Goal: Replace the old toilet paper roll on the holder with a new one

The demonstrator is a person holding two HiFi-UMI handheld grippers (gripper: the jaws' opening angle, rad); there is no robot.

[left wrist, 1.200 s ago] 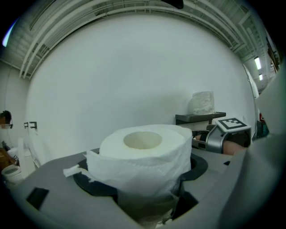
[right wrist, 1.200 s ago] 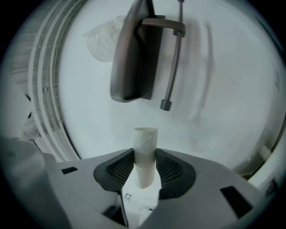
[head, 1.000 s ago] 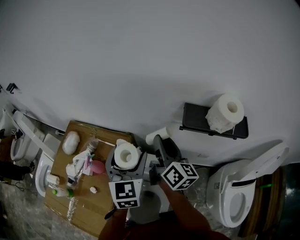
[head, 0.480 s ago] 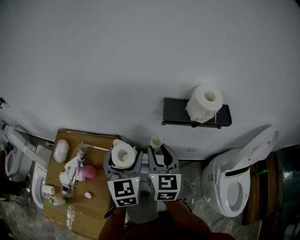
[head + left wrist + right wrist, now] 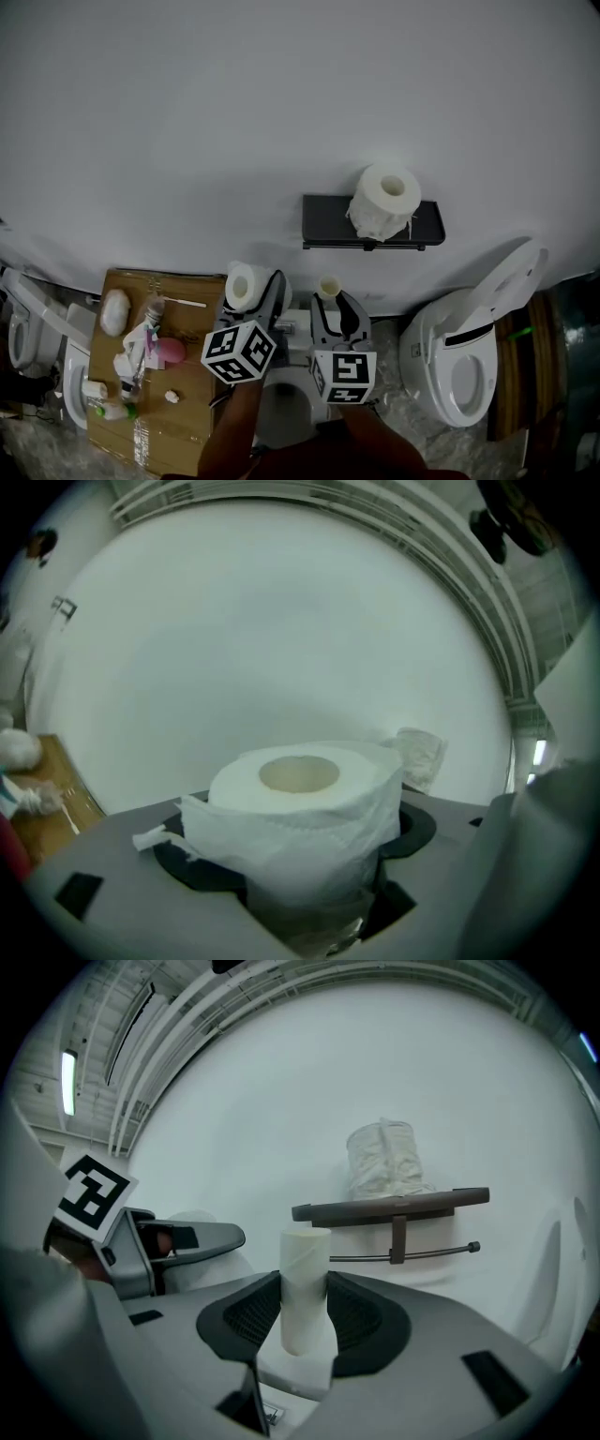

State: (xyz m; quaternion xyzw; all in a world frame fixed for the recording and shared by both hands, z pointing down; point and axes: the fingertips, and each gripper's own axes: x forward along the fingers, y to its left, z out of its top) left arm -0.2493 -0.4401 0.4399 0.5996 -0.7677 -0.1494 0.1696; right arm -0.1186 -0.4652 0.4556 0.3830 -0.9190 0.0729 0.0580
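Observation:
My left gripper [image 5: 253, 292] is shut on a full white toilet paper roll [image 5: 247, 284], which fills the left gripper view [image 5: 298, 816] with a loose sheet hanging at its side. Beside it, my right gripper [image 5: 330, 314] is shut on an empty cardboard tube [image 5: 328, 287], standing upright between the jaws [image 5: 305, 1288]. The black wall holder [image 5: 323, 221] is up and to the right of both grippers, with a rumpled roll [image 5: 382, 202] on its shelf. In the right gripper view the shelf [image 5: 441, 1201] and its bare bar [image 5: 412, 1254] lie ahead.
A white toilet with raised lid [image 5: 469, 361] stands at the right. A cardboard-covered surface [image 5: 183, 427] with toiletries and a pink object lies at the left. Another white toilet [image 5: 23, 323] shows at the far left. The white wall [image 5: 281, 112] fills the background.
Both grippers have rolled and moved toward the wall. The tube, lying sideways before, now stands upright. The left gripper's marker cube has tipped, and the holder has shifted left in view.

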